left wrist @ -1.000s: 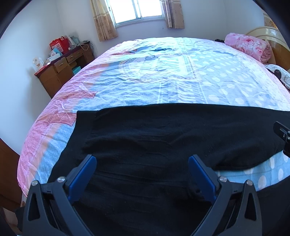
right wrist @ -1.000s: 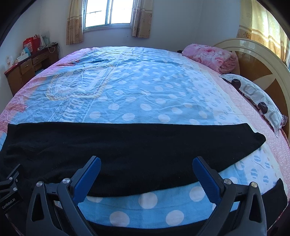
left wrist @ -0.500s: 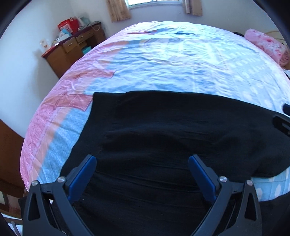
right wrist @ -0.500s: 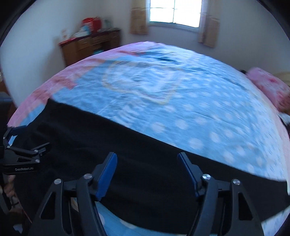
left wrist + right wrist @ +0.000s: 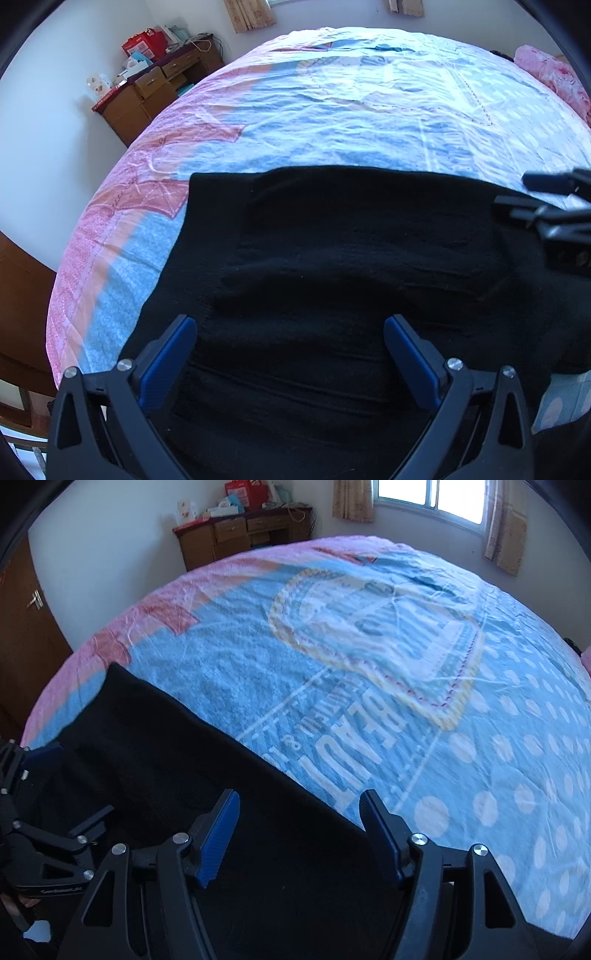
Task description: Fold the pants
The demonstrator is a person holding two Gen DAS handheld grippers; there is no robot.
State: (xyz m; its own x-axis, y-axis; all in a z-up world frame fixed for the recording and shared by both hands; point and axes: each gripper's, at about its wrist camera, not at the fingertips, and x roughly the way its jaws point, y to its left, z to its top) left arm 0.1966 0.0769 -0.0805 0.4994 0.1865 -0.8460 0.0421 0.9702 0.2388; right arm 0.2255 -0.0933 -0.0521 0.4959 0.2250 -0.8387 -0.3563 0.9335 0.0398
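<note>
Left wrist view: your left gripper (image 5: 290, 334) hangs over the black pants (image 5: 351, 258) with its blue pads (image 5: 168, 360) spread wide and nothing between them but the cloth lying flat below; you have hold of nothing there. The pants lie across the near part of the bed (image 5: 332, 110), on a blue and pink bedspread. Their left end reaches towards the pink border of the spread, and a folded layer makes a darker ridge across the middle. At the far left a wooden desk (image 5: 151, 92) stands against the wall with a red bag (image 5: 142, 44) on top. At the right edge of this view your right gripper (image 5: 554, 210) shows over the far right part of the pants.

In the right wrist view, your right gripper (image 5: 299, 823) is partly open, narrower than the left one. Its jaws have just been closing, yet nothing is gripped: the blue pads (image 5: 218, 840) stand apart above the far edge of the pants (image 5: 184, 775), where black cloth meets the blue dotted bedspread. Your left gripper (image 5: 48, 845) is at the near left of that view, over the same garment. Beyond the bed you have the desk (image 5: 236, 535) at the far wall and a curtained window (image 5: 432, 498) to its right.
</note>
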